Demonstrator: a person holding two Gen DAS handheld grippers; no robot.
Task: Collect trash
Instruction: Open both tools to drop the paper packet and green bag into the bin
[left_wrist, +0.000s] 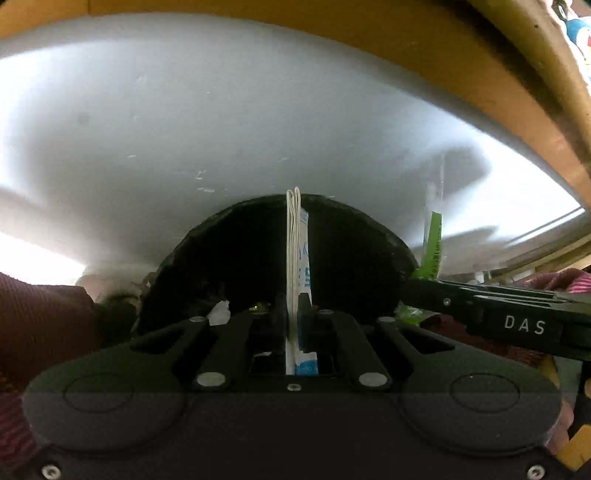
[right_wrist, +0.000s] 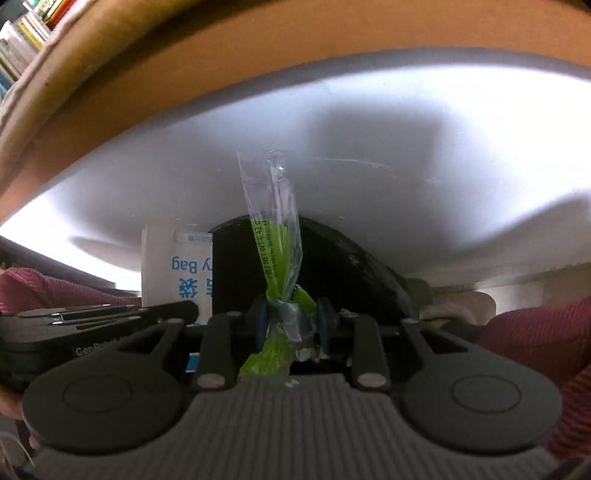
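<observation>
My left gripper (left_wrist: 294, 306) is shut on a flat white paper bag with blue print (left_wrist: 297, 258), seen edge-on and sticking up past the fingertips. In the right wrist view the same white bag (right_wrist: 173, 266) shows its face at the left, held by the left gripper (right_wrist: 110, 321). My right gripper (right_wrist: 290, 319) is shut on a twisted clear and green plastic wrapper (right_wrist: 275, 236). That green wrapper (left_wrist: 432, 243) and the right gripper (left_wrist: 410, 291) appear at the right of the left wrist view. A round black bin opening (left_wrist: 351, 258) lies right under both grippers.
A white tabletop (left_wrist: 184, 129) with a tan wooden edge (left_wrist: 480, 74) stretches behind the bin (right_wrist: 351, 266). Maroon sleeves (left_wrist: 44, 317) (right_wrist: 535, 332) flank the grippers. Books (right_wrist: 26, 33) stand at the far upper left. A small white scrap (left_wrist: 219, 312) lies by the left fingers.
</observation>
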